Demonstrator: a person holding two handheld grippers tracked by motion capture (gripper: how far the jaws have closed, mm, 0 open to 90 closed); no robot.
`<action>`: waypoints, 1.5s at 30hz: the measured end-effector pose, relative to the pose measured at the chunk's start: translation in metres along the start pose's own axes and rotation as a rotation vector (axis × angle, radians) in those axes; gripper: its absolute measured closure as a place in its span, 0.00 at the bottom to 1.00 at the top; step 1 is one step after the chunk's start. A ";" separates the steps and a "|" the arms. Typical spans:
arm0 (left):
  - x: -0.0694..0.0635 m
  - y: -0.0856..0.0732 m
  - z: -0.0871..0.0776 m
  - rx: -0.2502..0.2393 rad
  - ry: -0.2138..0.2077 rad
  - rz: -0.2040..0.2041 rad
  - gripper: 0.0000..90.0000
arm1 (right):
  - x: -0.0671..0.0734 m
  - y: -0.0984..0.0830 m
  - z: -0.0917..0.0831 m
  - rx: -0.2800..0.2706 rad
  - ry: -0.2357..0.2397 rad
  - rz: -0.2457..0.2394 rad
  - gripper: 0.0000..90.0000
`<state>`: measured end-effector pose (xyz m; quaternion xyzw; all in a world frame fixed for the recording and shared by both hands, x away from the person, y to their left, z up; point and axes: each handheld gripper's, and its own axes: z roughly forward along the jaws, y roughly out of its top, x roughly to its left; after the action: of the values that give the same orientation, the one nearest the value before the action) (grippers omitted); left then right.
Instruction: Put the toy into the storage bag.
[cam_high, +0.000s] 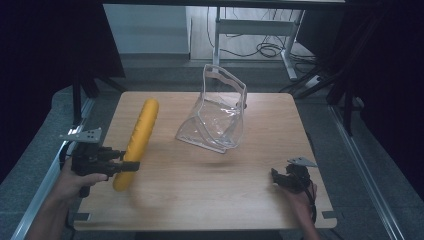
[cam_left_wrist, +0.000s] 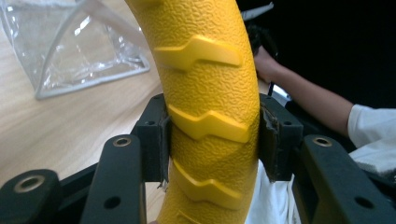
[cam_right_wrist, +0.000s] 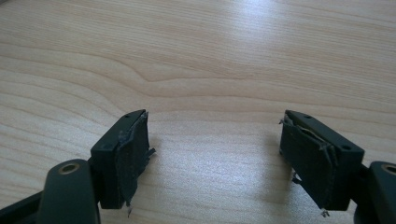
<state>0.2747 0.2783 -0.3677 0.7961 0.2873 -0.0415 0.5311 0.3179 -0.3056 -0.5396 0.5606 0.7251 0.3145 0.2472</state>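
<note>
High view first: the left claw (cam_high: 131, 166) is clenched around a long yellow textured foam roller (cam_high: 138, 140), gripping it near its lower end, well left of the clear plastic pouch (cam_high: 216, 112) that stands in the middle of the wooden desk (cam_high: 210, 200). The left gripper view has both pads (cam_left_wrist: 161, 144) pressed against the roller's ribbed sides. Right of the pouch and nearer the person, the right claw (cam_right_wrist: 215, 158) hangs released over bare desk.
</note>
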 end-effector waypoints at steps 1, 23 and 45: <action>0.000 0.000 -0.001 -0.011 -0.005 -0.002 0.58 | 0.000 0.000 0.000 -0.002 -0.001 -0.003 0.27; -0.003 0.019 0.018 -0.287 -0.017 -0.059 0.58 | 0.000 0.000 0.000 -0.002 0.000 -0.003 0.27; -0.031 0.037 0.066 -0.372 0.166 0.041 0.57 | 0.000 0.000 0.000 0.002 0.000 -0.001 0.27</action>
<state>0.2835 0.1982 -0.3543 0.6907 0.3166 0.0889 0.6440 0.3178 -0.3059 -0.5393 0.5604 0.7257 0.3137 0.2469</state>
